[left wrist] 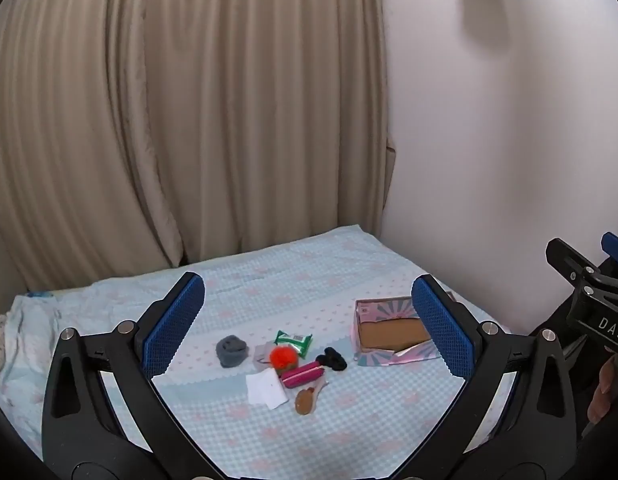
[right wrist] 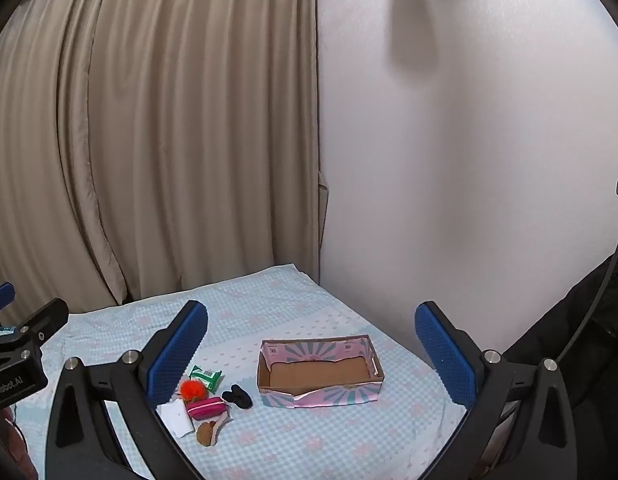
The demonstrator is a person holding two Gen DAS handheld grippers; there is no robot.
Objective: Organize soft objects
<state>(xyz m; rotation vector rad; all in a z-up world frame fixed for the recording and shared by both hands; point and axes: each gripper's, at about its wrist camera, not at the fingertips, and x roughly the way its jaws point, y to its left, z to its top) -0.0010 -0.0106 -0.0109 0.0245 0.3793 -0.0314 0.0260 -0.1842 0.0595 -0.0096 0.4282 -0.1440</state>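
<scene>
A small pile lies on the bed's light blue checked sheet [left wrist: 309,280]: a grey rolled cloth [left wrist: 231,350], an orange pompom [left wrist: 283,356], a green packet [left wrist: 293,341], a pink pouch [left wrist: 303,375], a black item [left wrist: 332,358], a white card [left wrist: 265,390] and a brown piece [left wrist: 305,400]. To their right stands an open cardboard box [right wrist: 321,372] with pink and teal sides. My left gripper [left wrist: 309,328] hovers open above the pile. My right gripper [right wrist: 311,348] is open too, held above the box. Nothing sits between either pair of blue pads.
Beige curtains [left wrist: 169,120] hang behind the bed and a white wall [right wrist: 469,160] bounds its right side. Crumpled bedding [left wrist: 25,340] lies at the left. A dark bag or garment [right wrist: 589,320] sits at the far right. A hand [left wrist: 605,396] grips the right tool.
</scene>
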